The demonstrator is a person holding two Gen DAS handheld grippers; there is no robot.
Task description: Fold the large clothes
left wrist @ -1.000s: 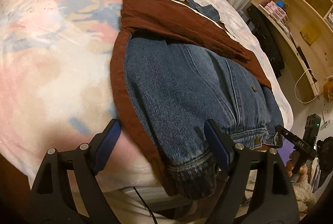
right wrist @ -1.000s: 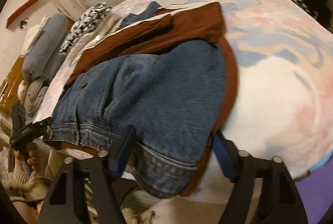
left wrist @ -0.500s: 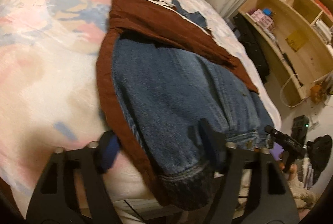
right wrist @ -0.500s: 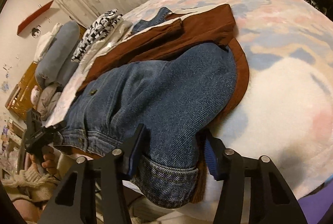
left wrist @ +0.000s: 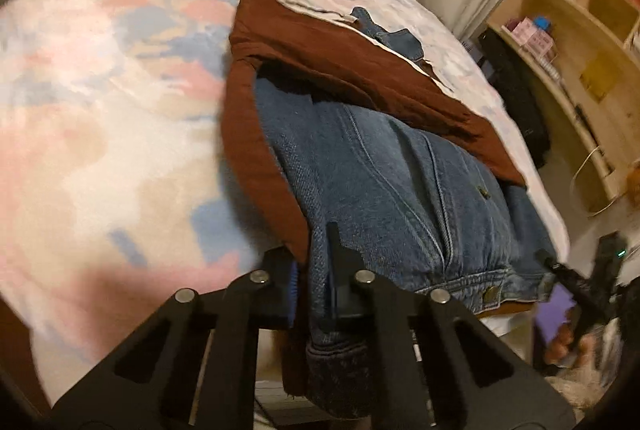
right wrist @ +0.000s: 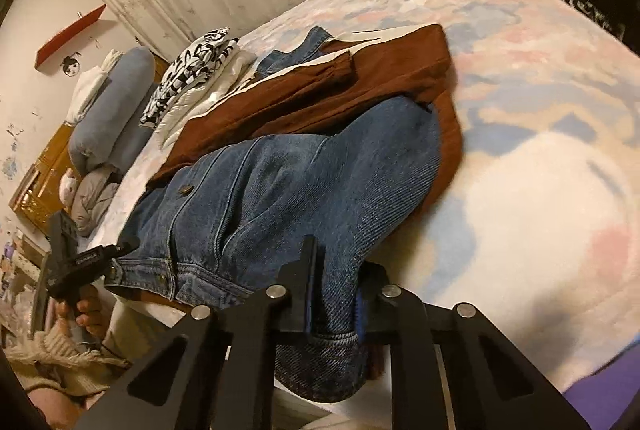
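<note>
pinching denim jacket sleeve cuffs, left hand-held gripper and right hand-held gripper both clamped

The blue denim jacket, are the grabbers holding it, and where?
Yes. The left gripper and the right gripper each pinch the blue denim jacket at a cuffed corner of its near edge.

The left tool pinches the denim jacket's cuffed edge on the bed.
</note>
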